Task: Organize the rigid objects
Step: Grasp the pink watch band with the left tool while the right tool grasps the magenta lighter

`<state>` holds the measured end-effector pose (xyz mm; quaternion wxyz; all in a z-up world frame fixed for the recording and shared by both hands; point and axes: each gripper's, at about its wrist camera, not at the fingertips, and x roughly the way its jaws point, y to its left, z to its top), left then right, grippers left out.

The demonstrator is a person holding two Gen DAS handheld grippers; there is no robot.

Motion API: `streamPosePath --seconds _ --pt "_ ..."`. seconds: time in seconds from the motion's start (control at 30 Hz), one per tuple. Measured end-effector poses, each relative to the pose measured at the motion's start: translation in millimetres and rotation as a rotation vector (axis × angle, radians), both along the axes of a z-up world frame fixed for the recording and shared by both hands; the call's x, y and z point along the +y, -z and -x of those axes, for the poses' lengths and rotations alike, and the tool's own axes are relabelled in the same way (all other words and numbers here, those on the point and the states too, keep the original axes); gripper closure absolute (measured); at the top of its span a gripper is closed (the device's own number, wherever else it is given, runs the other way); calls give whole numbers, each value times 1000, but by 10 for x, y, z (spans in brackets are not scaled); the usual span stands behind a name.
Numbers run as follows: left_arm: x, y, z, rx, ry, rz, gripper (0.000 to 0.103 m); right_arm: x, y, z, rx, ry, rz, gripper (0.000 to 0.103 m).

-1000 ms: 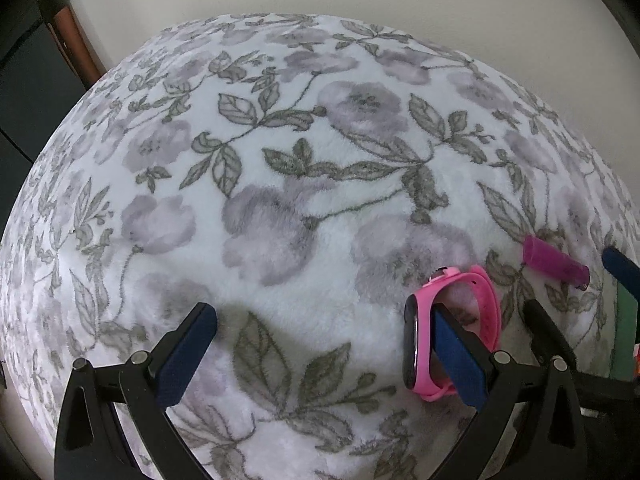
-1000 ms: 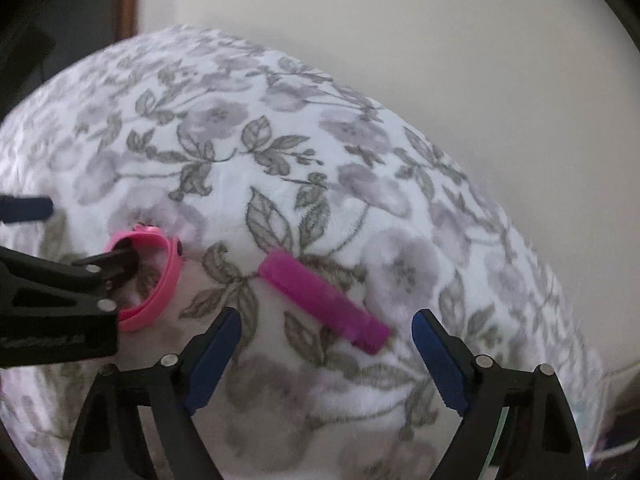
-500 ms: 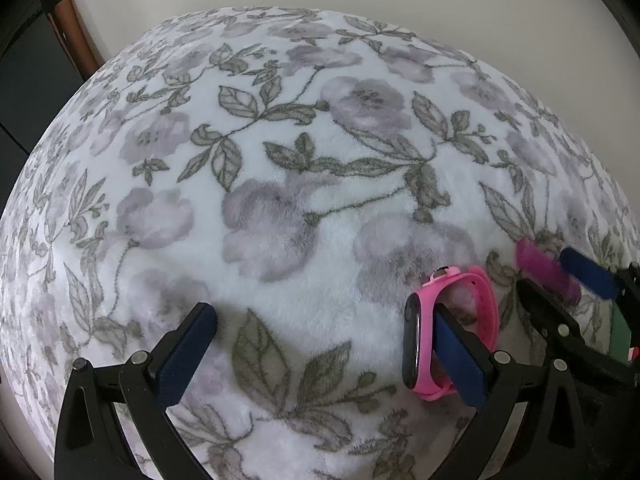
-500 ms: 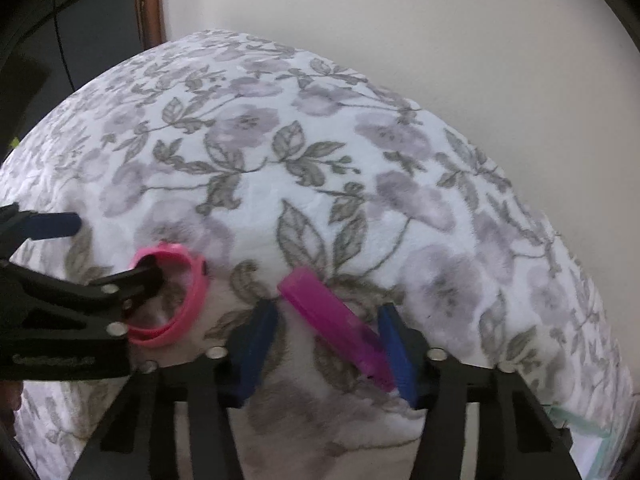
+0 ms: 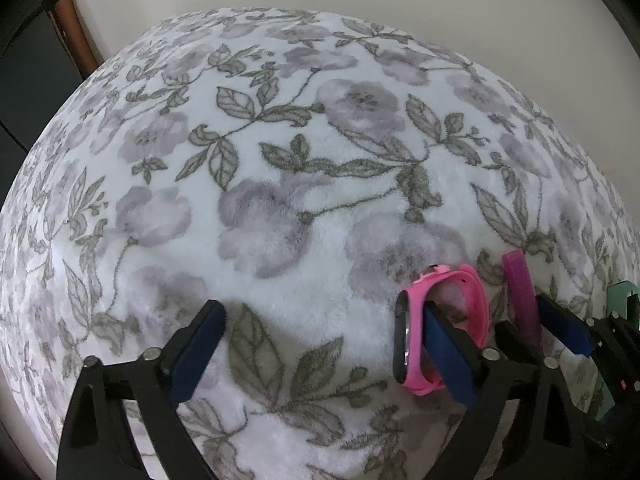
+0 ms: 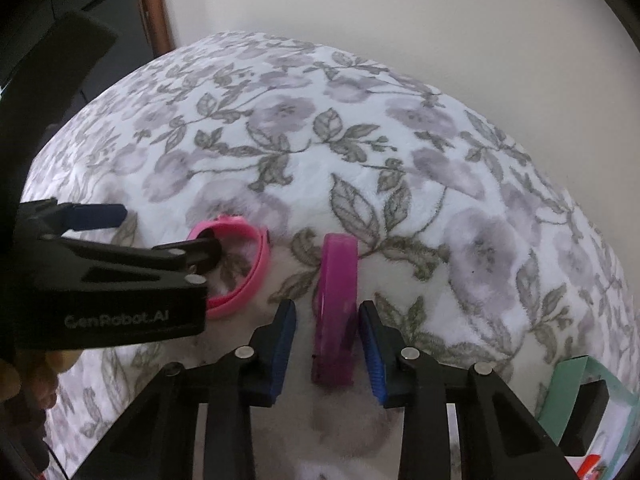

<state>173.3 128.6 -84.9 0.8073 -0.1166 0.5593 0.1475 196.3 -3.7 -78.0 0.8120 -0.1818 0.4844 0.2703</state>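
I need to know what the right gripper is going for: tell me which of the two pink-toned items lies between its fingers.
The magenta bar lies straight and flat between the closing right gripper. The pink watch is a looped band, and one finger of the left gripper reaches into it.

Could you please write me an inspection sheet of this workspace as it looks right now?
Surface: floral fleece blanket, white with grey-purple flowers.
Job's things: pink smartwatch on its edge, strap looped; purple stick-shaped case lying on the blanket.
Clutter: green object at the right edge, kind unclear.
Grippers: left gripper wide, closing slightly, one finger inside the watch's loop; right gripper closing around the case, pads close beside it, no contact visible.
Cables: nothing seen.
Surroundings: plain pale wall; dark furniture with brown trim at left.
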Motion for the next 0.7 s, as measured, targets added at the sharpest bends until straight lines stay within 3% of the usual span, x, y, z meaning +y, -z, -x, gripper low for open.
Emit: streamPosePath --seconds 0.1,0.27,0.4,0.7 --pt "-55 -31 -11 -2 21 -11 16 -10 3 5 -16 18 -11 69" --pt "-144 -74 -39 -9 57 -13 33 -47 -1 27 -29 50 -16 82" --pt "-263 -102 -67 -13 97 -18 53 -77 -4 90 -37 65 -13 82" --pt "-497 -119 -86 -12 148 -37 80 -240 -7 217 -17 109 -49 82"
